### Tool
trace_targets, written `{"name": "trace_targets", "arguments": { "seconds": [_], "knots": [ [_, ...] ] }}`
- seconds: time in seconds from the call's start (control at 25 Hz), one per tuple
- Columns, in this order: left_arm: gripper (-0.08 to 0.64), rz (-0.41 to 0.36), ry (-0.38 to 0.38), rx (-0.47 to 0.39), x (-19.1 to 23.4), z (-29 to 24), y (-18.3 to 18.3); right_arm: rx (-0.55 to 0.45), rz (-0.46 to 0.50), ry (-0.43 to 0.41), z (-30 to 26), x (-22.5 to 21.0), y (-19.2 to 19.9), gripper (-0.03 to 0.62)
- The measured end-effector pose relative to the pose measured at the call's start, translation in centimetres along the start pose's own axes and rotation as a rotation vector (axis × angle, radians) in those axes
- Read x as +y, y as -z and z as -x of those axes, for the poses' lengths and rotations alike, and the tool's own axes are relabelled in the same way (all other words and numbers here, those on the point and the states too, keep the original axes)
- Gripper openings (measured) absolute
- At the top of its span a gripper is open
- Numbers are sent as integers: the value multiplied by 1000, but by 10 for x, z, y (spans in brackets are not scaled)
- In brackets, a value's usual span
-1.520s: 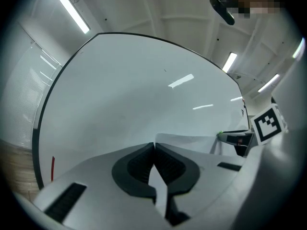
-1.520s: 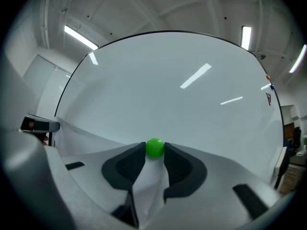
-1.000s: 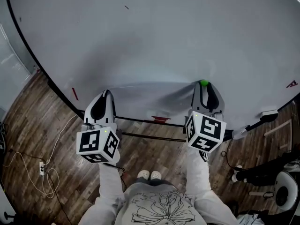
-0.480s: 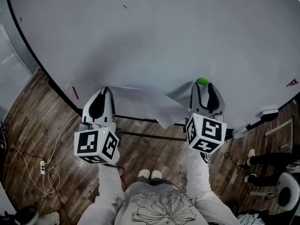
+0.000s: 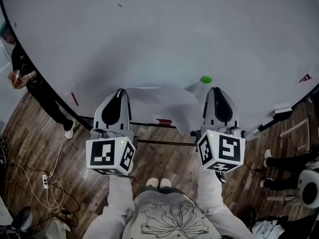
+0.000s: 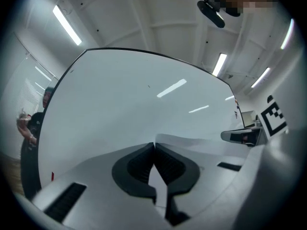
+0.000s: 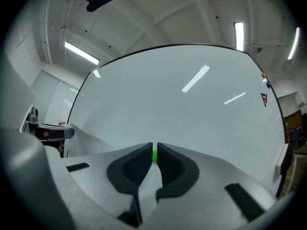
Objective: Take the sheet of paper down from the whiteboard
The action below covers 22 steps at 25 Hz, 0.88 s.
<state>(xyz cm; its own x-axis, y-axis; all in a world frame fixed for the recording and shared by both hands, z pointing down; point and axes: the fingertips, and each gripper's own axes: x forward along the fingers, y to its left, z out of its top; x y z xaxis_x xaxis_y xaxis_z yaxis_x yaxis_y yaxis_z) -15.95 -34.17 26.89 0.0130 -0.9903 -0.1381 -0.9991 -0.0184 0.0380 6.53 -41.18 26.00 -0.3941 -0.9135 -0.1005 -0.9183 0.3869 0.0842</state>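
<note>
The sheet of paper (image 5: 159,106) hangs loose in front of the whiteboard (image 5: 164,34), curling down between my two grippers. My left gripper (image 5: 119,92) is shut on its left edge; in the left gripper view the sheet (image 6: 201,145) runs to the right from the closed jaws (image 6: 154,145). My right gripper (image 5: 216,90) has just been closing. Its jaws (image 7: 154,147) keep a slim gap with nothing pressed between them. The green magnet (image 5: 206,79) sticks to the board just beyond its tips and shows through the gap (image 7: 154,155). The paper's right edge (image 7: 91,140) lies beside this gripper.
A person in dark clothes (image 5: 35,83) stands at the board's left end. A red marker (image 5: 75,99) and a red object (image 5: 163,121) sit along the board's lower rail, an eraser (image 5: 281,111) at the right. Cables (image 5: 30,178) lie on the wooden floor.
The paper's right side has come free of the board and now sags. The magnet, earlier at the right gripper's tips, now sits apart on the board. Both grippers rose. A person appeared at left.
</note>
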Motion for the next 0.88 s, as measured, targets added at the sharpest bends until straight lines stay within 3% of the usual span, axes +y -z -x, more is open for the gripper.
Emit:
{"name": "trace_targets", "arguments": {
  "seconds": [0.24, 0.88],
  "knots": [
    [3, 14, 37, 5, -20, 2, 3, -4, -24, -14, 8, 7, 3, 11],
    [3, 14, 28, 15, -27, 9, 7, 12, -35, 12, 19, 3, 13, 2]
  ]
}}
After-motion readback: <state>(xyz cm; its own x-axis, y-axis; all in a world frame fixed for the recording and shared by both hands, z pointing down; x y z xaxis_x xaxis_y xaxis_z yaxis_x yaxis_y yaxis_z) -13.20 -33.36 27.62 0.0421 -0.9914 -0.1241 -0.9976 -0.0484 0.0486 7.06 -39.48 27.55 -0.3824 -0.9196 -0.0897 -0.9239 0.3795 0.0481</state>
